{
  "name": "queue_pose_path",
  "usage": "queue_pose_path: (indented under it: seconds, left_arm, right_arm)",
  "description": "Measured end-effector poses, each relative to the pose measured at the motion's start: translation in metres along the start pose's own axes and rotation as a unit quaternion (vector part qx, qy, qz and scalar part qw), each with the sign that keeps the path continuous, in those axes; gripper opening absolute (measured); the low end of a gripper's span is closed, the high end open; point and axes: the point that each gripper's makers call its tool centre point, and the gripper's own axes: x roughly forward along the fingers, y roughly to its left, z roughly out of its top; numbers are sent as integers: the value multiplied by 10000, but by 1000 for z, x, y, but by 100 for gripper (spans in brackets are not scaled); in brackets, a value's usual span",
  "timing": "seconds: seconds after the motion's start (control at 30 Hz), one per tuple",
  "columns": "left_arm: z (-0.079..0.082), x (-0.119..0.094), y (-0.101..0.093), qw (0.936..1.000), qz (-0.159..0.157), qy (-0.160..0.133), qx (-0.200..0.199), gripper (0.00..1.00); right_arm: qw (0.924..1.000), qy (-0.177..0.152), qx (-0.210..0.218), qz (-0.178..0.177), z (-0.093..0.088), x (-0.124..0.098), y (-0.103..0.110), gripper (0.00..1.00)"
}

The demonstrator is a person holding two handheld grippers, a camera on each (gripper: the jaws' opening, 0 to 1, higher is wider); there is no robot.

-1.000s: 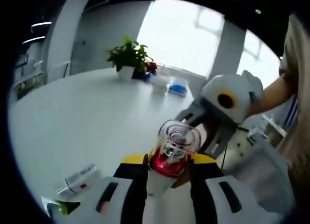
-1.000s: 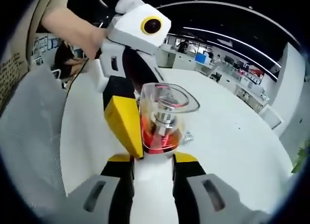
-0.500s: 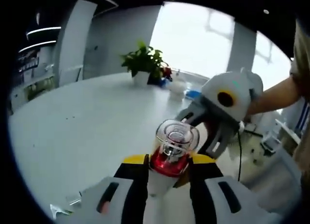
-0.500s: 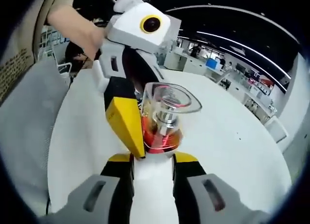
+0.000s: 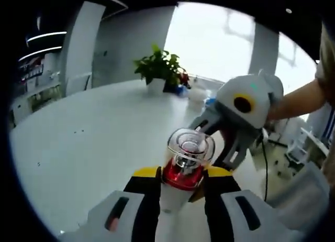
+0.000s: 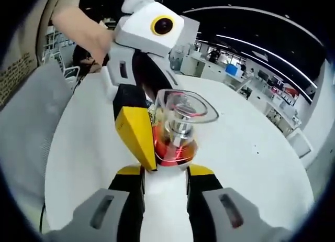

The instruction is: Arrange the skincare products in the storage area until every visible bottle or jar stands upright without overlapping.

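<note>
Bottle (image 5: 184,166), clear cap over red base, sits held above the table (image 5: 94,132) by 2 grippers. Left gripper (image 5: 180,182) is closed on its base; right gripper (image 6: 165,174) is clamped on it too, from the opposite side. Risk: uneven release or opposed pull tips or drops it. Both hands are raised, a forearm (image 5: 296,98) reaching in level, jaws meeting at an angle.

Left gripper view looks close along its own jaws, over the white surface (image 5: 89,142) toward a bright window. Right gripper view faces roughly the opposite way, toward a dark office. Both share the clear-capped bottle (image 5: 184,163) (image 6: 175,134) very near, and each sees the other claw.
</note>
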Motion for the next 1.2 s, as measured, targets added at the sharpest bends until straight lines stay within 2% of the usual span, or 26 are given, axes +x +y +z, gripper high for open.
queue_pose_path:
  seconds: [0.33,0.47,0.63,0.8,1.03,1.2]
  left_arm:
    - [0,0,1,10000,-13,25,-19,28]
    - [-5,-1,3,9999,20,147,-21,28]
    - [-9,-7,2,9997,-15,247,-50,33]
    - [-7,-18,-1,9997,31,252,-67,39]
    - [-16,-38,-7,9992,126,365,-103,53]
    - [-26,-56,-14,9987,222,418,-199,57]
  right_arm:
    - [9998,27,188,-104,0,0,-2,30]
    - [9991,6,396,-177,3,-1,-3,30]
    - [9987,40,412,-281,6,-3,-3,32]
    - [9964,22,712,-460,11,-8,-6,39]
    - [9934,15,986,-595,12,-19,11,47]
    - [9915,7,1117,-671,15,-26,25,51]
